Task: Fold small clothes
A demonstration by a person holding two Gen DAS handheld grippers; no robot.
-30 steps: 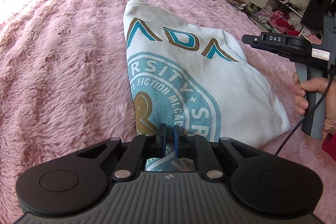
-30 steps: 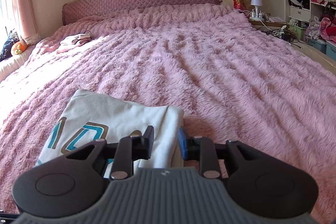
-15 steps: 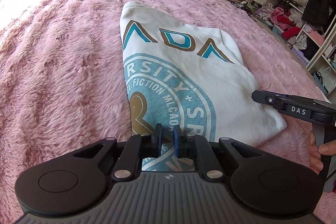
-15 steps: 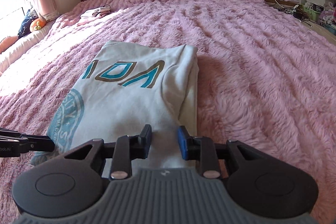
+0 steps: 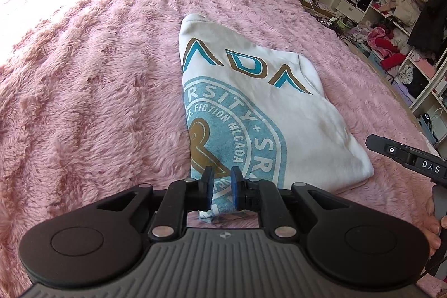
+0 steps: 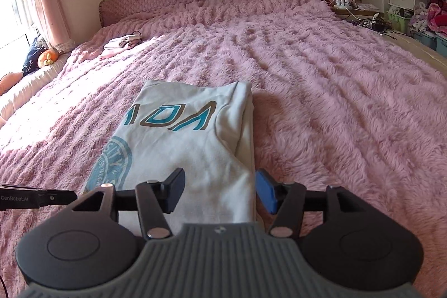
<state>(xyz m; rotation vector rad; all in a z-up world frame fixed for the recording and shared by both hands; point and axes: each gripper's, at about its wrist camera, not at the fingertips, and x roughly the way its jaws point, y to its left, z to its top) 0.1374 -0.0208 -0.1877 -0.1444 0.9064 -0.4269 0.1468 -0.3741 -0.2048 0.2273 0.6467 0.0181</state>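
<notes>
In the left wrist view the left gripper (image 5: pixel 222 187) is slightly parted over the near hem of the folded white sweatshirt (image 5: pixel 279 113) on the pink bed (image 5: pixel 97 88), while in the right wrist view the right gripper (image 6: pixel 220 193) is spread wide across the sweatshirt's near edge.

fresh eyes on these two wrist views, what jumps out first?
The white sweatshirt with a teal round print lies folded on the fluffy pink bedspread. The left gripper has its jaws narrowly apart over the near edge; the right gripper is wide open at the other near corner.
</notes>
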